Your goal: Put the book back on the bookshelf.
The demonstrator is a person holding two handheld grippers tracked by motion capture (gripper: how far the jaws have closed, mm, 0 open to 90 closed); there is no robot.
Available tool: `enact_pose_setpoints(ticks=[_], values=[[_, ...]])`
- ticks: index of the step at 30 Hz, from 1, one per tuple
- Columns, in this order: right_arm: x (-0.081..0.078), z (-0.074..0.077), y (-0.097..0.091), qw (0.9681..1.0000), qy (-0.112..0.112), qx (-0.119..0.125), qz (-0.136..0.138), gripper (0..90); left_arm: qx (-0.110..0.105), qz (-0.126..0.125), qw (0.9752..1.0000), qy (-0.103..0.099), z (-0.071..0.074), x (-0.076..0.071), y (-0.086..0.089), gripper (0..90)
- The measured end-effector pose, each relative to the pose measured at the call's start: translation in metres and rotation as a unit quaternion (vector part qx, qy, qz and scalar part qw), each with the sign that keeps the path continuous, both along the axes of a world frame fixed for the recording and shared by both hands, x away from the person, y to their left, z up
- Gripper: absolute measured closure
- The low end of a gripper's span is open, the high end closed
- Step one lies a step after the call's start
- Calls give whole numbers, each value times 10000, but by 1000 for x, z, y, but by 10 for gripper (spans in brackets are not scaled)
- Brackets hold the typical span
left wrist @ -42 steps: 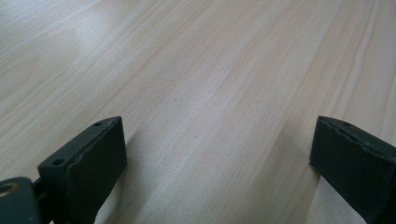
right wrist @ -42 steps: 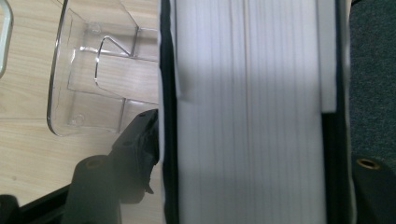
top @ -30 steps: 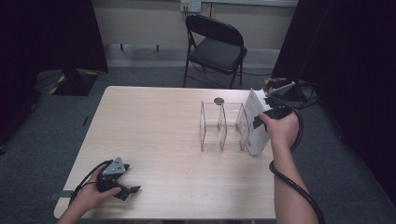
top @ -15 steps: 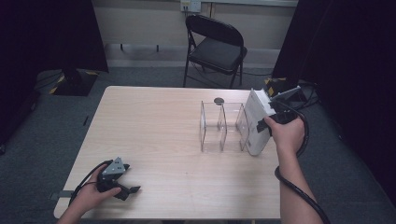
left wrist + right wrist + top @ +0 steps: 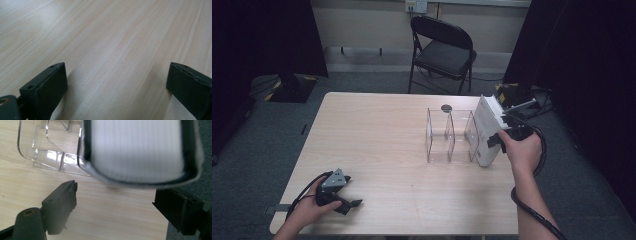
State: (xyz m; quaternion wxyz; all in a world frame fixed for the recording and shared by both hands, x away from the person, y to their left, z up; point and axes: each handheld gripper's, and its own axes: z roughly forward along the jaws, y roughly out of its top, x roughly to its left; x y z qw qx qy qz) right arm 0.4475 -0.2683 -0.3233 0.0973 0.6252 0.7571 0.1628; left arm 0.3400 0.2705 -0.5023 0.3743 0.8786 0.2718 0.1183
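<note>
A thick white book point(image 5: 487, 131) stands tilted at the right end of a clear three-slot rack point(image 5: 449, 135) on the wooden table point(image 5: 377, 135); I cannot tell whether it is inside the last slot. My right gripper point(image 5: 496, 141) is just right of the book. Its jaws have just been opening and stand open. In the right gripper view the book's page edge point(image 5: 136, 150) lies just beyond the gripper point(image 5: 115, 192), untouched by the pads, with the rack point(image 5: 47, 147) at the left. My left gripper point(image 5: 352, 204) rests at the table's near left, open point(image 5: 116, 77) over bare wood.
A small dark disc point(image 5: 446, 107) lies on the table behind the rack. A black folding chair point(image 5: 444, 47) stands beyond the far edge. The table's right edge runs close beside the book, with grey carpet below.
My right hand has drawn back from the book toward the near right, and its jaws have let go of it. The book stays standing at the rack. The left hand has not moved.
</note>
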Motion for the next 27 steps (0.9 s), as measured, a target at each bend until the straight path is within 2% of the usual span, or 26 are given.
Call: enact_pose_setpoints(ticks=[4,7,20,27], values=[[-7,-3,2,9999,-21,-61,123,157,-17,-11,10000,7,0,0,0,29],[-11,-3,2,9999,-37,29,143,153,7,-30,10000,4,0,0,0,28],[-23,-5,5,9996,-77,26,281,151,-9,-18,10000,-2,0,0,0,28],[-28,-13,11,9992,-78,78,379,157,-10,-19,10000,-3,0,0,0,28]])
